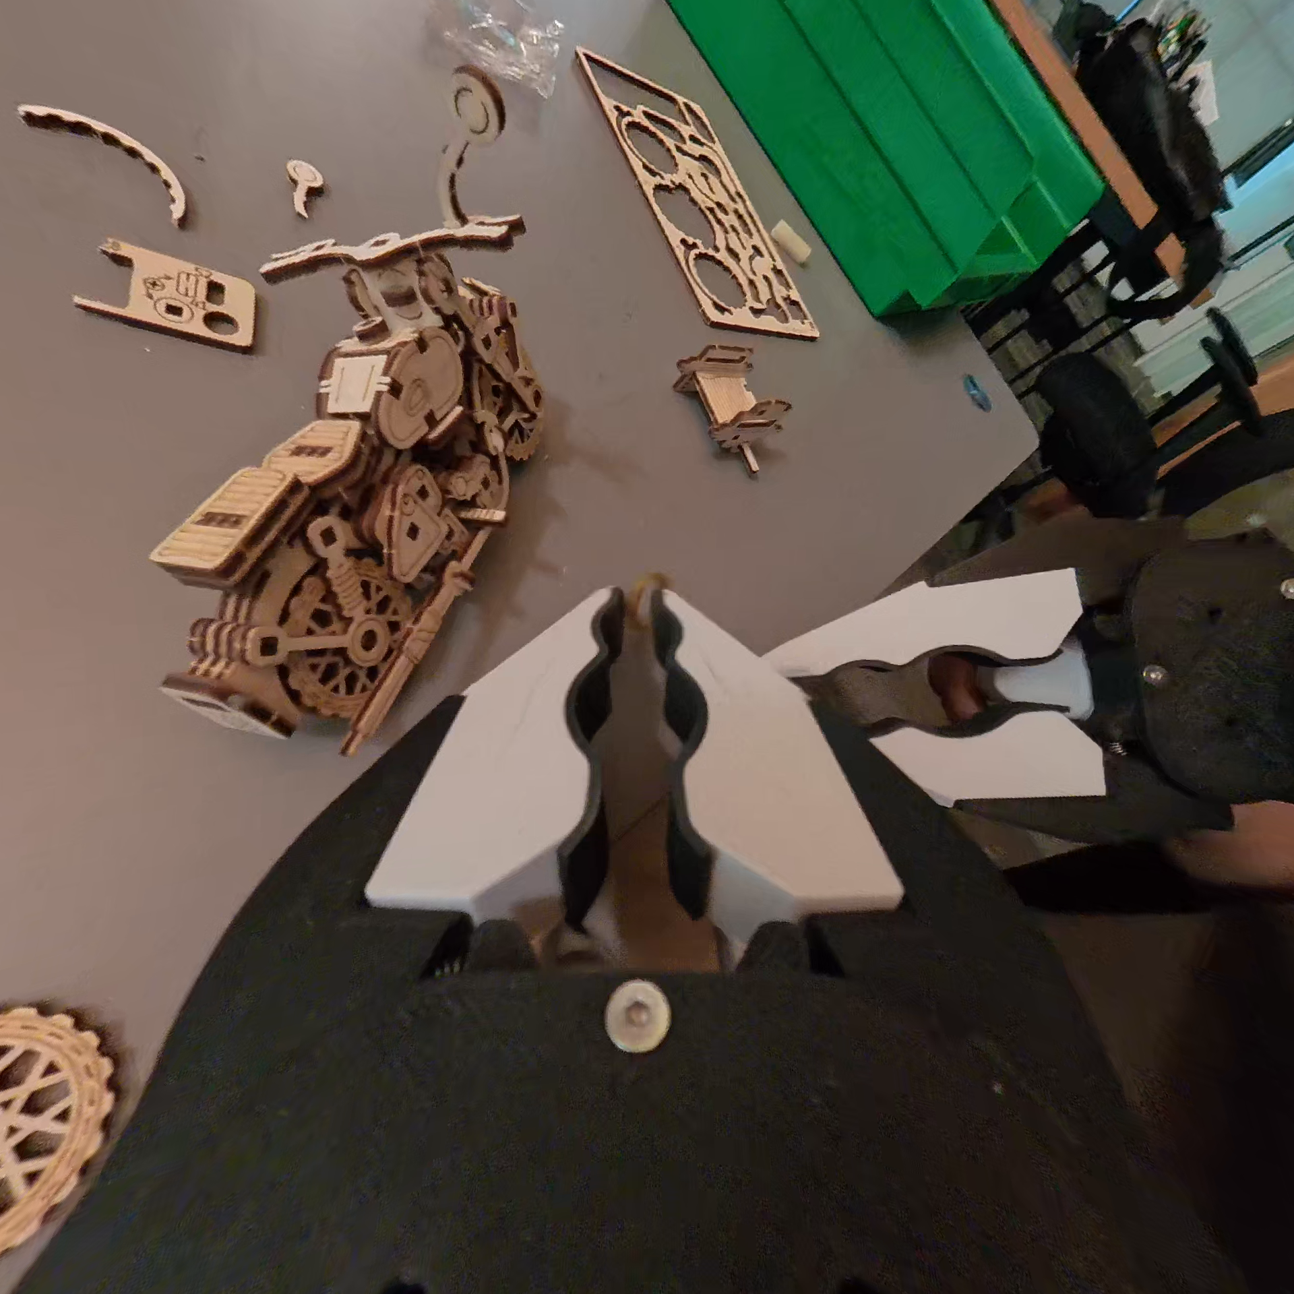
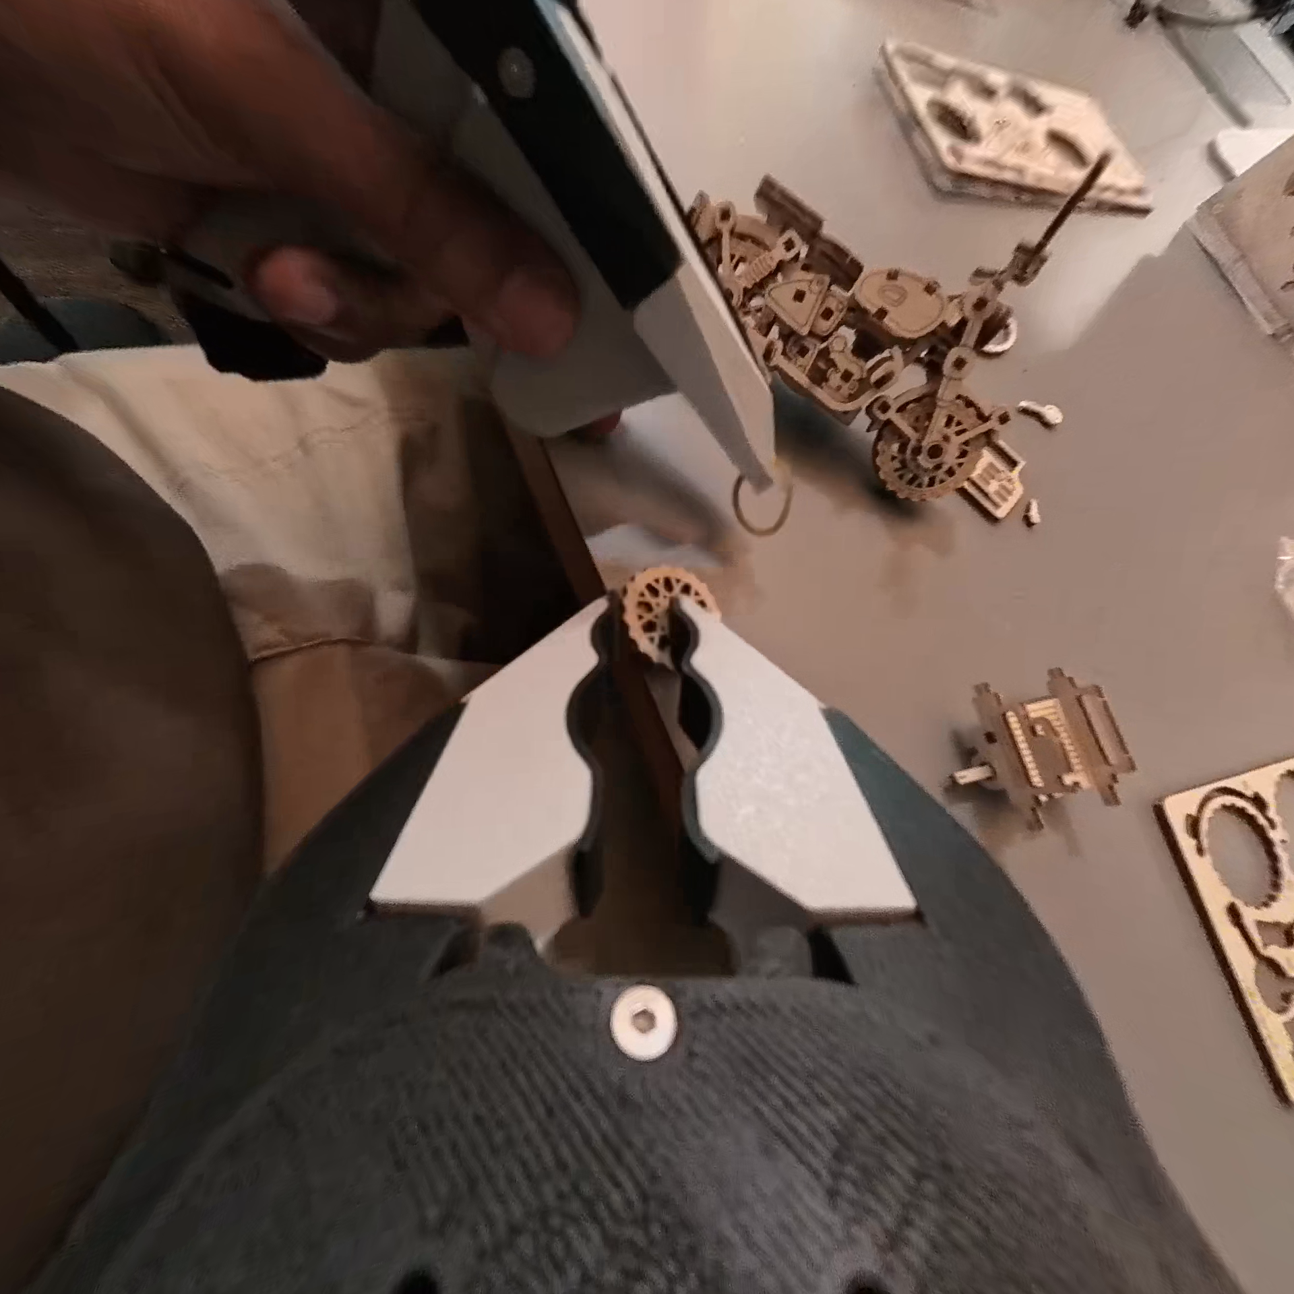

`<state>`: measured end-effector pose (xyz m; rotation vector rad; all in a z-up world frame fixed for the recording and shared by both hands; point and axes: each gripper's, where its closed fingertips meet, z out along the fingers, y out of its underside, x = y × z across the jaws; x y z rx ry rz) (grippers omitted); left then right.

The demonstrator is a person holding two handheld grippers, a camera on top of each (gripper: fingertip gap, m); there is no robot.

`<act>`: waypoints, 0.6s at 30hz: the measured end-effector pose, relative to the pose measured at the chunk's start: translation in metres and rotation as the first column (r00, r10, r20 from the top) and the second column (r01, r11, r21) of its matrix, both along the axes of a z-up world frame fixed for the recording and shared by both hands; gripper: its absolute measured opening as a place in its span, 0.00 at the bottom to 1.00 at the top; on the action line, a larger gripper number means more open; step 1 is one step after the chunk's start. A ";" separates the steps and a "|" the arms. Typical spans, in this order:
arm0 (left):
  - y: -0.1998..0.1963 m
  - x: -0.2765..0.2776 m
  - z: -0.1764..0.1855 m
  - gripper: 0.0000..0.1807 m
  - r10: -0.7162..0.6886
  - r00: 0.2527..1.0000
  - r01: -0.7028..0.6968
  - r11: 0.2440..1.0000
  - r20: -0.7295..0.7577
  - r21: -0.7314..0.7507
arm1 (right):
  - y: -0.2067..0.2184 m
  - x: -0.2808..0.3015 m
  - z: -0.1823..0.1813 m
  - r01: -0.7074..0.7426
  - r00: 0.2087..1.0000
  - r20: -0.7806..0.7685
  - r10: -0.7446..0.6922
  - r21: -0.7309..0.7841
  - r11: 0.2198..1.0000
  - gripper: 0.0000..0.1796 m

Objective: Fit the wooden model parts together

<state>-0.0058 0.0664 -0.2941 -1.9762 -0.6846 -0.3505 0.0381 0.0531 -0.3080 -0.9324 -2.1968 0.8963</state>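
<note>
My left gripper [image 1: 636, 596] is shut on a thin ring [image 1: 651, 576] and holds it just above the grey table [image 1: 140, 770]. In the right wrist view the left gripper [image 2: 760, 477] comes in from the top with the ring [image 2: 763, 532] hanging at its tips. My right gripper [image 2: 645, 608] has its jaws nearly together with nothing between them. A wooden spoked wheel [image 2: 662, 595] lies on the table just beyond its tips, near the table edge; it also shows in the left wrist view [image 1: 42, 1099]. The part-built wooden motorcycle [image 1: 350, 504] lies on its side mid-table, and shows in the right wrist view too [image 2: 875, 329].
A small wooden sub-assembly [image 1: 732, 399] and a punched-out part sheet [image 1: 700, 196] lie to the right of the motorcycle. Loose flat pieces [image 1: 175, 294] and a curved strip [image 1: 112, 150] lie to its left. Green bins [image 1: 910, 140] and a plastic bag [image 1: 497, 35] sit at the far side. Tip to tip, the grippers are about 5 cm apart. The left tips stand about 7 cm off the part-built wooden motorcycle [image 1: 350, 504]. It is also in sight in the right wrist view [image 2: 809, 268].
</note>
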 end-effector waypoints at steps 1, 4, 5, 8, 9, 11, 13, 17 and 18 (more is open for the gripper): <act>0.001 0.002 0.002 0.11 -0.005 1.000 0.004 1.000 0.016 0.016 | 0.002 0.000 0.005 0.011 1.000 -0.019 -0.011 -0.006 1.000 0.05; 0.001 0.005 0.006 0.20 -0.026 0.999 0.024 0.999 0.037 0.043 | 0.011 -0.004 0.016 0.055 0.997 -0.054 -0.058 -0.057 0.997 0.02; 0.000 0.005 0.006 0.20 -0.030 0.999 0.028 0.999 0.039 0.042 | 0.013 -0.005 0.017 0.067 0.997 -0.043 -0.071 -0.092 0.993 0.02; -0.005 0.007 0.009 0.25 -0.032 0.999 0.029 0.997 0.036 0.065 | 0.020 -0.008 0.029 0.101 0.993 -0.037 -0.114 -0.251 0.963 0.02; -0.008 0.008 0.011 0.26 -0.032 0.999 0.029 0.996 0.029 0.080 | 0.022 -0.008 0.038 0.107 0.991 -0.047 -0.129 -0.318 0.942 0.02; -0.013 0.011 0.020 0.27 -0.040 0.999 0.038 0.990 0.011 0.138 | 0.023 -0.008 0.057 0.076 0.990 -0.070 -0.124 -0.475 0.876 0.02; -0.012 0.023 0.037 0.27 -0.097 0.995 0.089 0.967 0.021 0.239 | 0.014 -0.004 0.075 0.001 0.997 -0.061 -0.054 -0.652 0.759 0.02; -0.009 0.051 0.060 0.18 -0.269 0.955 0.200 0.898 0.128 0.392 | 0.000 -0.003 0.097 -0.034 0.998 -0.003 0.068 -0.882 0.469 0.01; -0.010 0.054 0.065 0.11 -0.295 0.944 0.207 0.880 0.150 0.428 | 0.000 -0.005 0.099 -0.032 0.997 0.000 0.074 -0.903 0.428 0.01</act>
